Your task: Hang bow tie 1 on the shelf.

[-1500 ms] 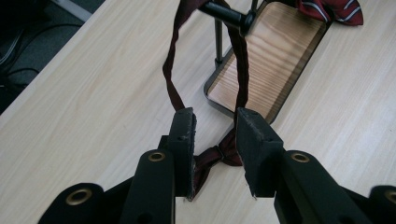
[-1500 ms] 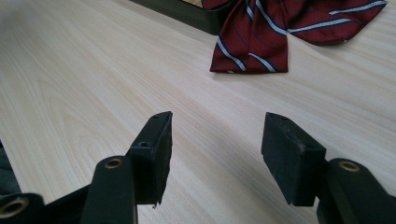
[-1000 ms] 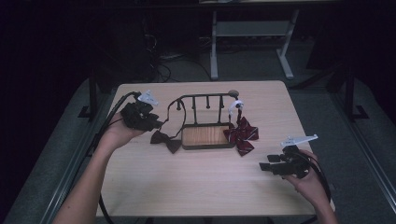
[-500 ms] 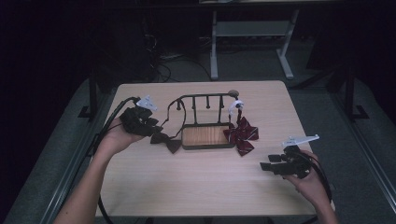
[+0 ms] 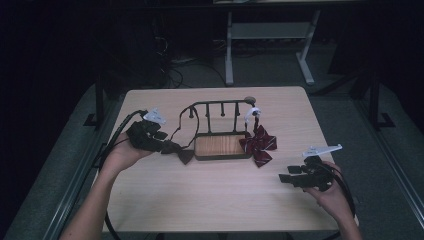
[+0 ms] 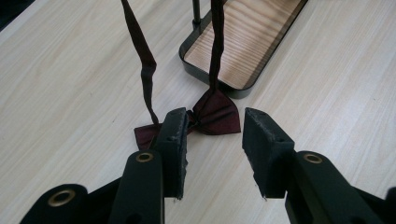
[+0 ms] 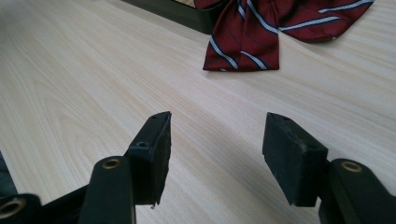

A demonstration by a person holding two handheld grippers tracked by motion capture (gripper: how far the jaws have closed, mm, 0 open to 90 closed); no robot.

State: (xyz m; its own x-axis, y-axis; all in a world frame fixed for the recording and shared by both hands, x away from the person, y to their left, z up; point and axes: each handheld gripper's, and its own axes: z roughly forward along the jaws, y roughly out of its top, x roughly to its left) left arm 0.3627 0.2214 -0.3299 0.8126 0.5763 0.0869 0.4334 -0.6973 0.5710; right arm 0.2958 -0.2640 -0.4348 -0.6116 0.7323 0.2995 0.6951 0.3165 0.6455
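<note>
Setting: pale wooden table (image 5: 210, 200), dark room beyond, one gripper in each of a person's hands.

Rack: black wire stand (image 5: 220, 112) rising behind a wood-floored tray (image 5: 221, 146), placed mid-table; probably a hanger for neckwear, pegs along the top rail.

Dark bow tie (image 6: 210, 112): flat on the table just left of the tray's near corner, two thin straps running up toward the rack's left end, apparently looped there, so tethered rather than loose.

Left gripper (image 6: 212, 140): low over the table, jaws set moderately apart, nothing between them; left pad lying against or over the bow's left wing, right pad clear of the cloth. Seemingly lined up to pinch the knot.

Striped bow (image 5: 258, 144): red with pale stripes, hanging from a white clip on the rack's right end, lower tails spilling onto the table beside the tray.

Right gripper (image 7: 215, 140): parked near the table's right front, well apart from the striped bow, jaws wide and empty, pointed toward it; likely waiting its turn.

Likely job: hanging or removing bows at the rack, none stated.
</note>
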